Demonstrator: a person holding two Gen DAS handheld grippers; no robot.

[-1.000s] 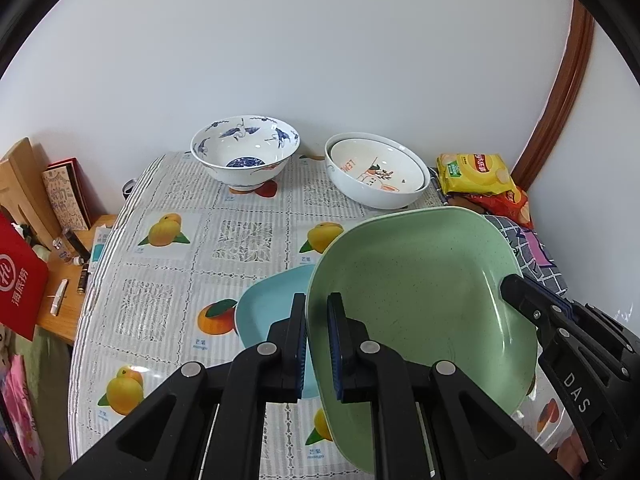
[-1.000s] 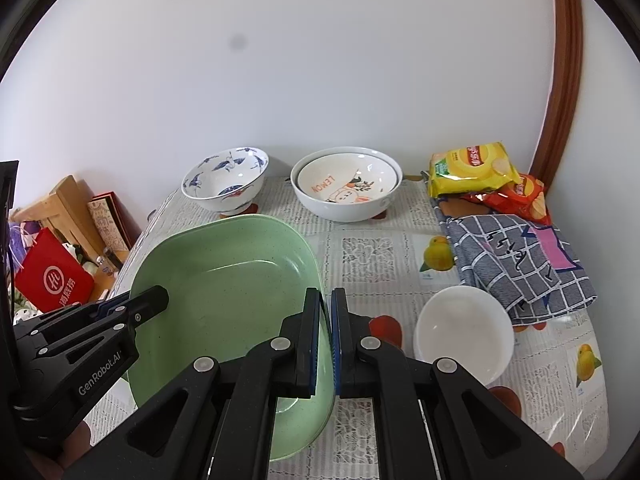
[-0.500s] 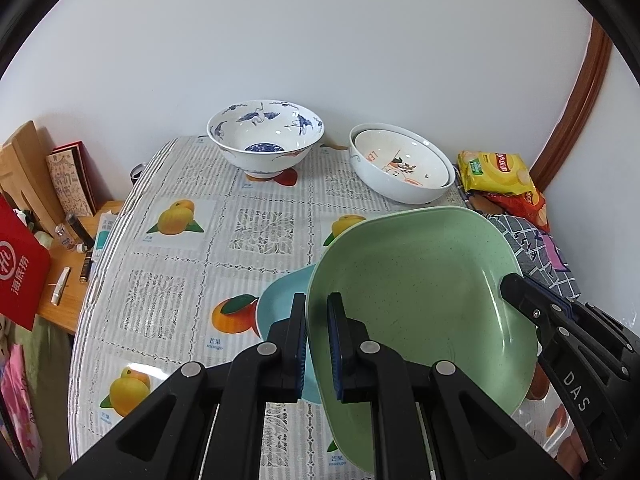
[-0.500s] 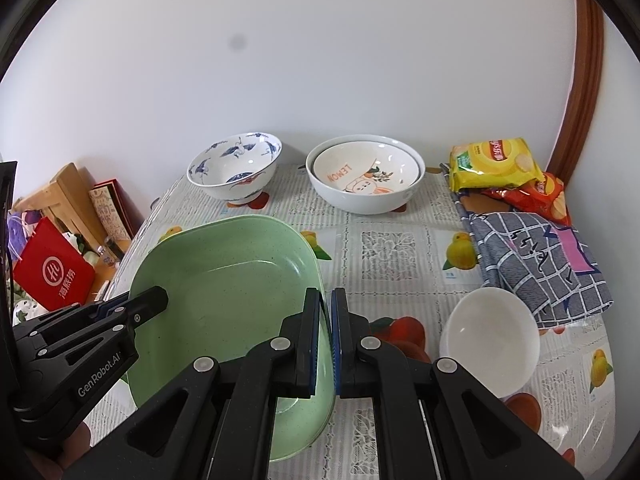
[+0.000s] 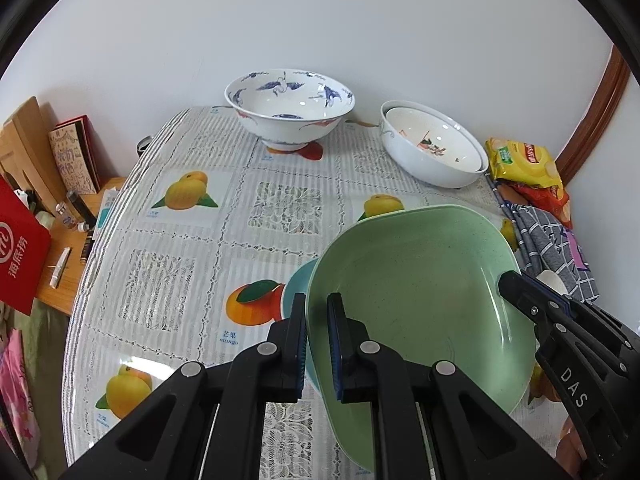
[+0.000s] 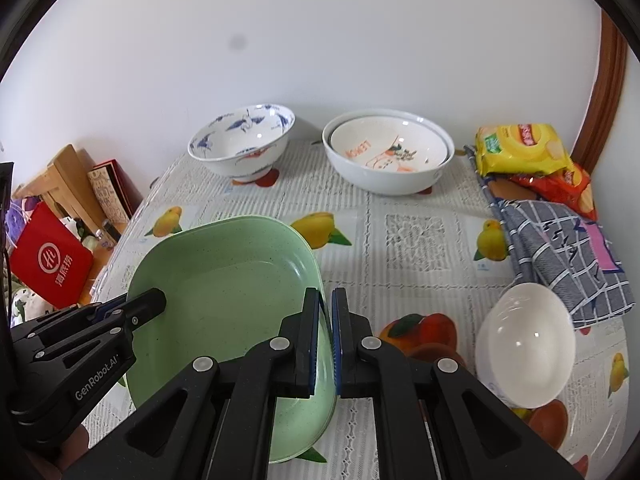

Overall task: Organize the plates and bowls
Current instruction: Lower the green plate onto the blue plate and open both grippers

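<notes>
While clamped by left gripper (image 5: 317, 344) and right gripper (image 6: 325, 340) — green plate (image 5: 416, 280) lowered since a second ago, nearly onto blue plate (image 5: 294, 292) beneath left gripper — stacking imminent.

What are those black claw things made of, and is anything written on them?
Both are matt black, angular plastic tongs with open triangular cut-outs and round silver screw heads. Each finger carries a thin ribbed blue pad. The left gripper bears the white lettering "GenRobot.AI" on its side; the right gripper reads "DAS". No cables or sleeves show.

Blue plate (image 5: 298, 286) mostly hidden beneath the green dish (image 5: 420, 280).
</notes>
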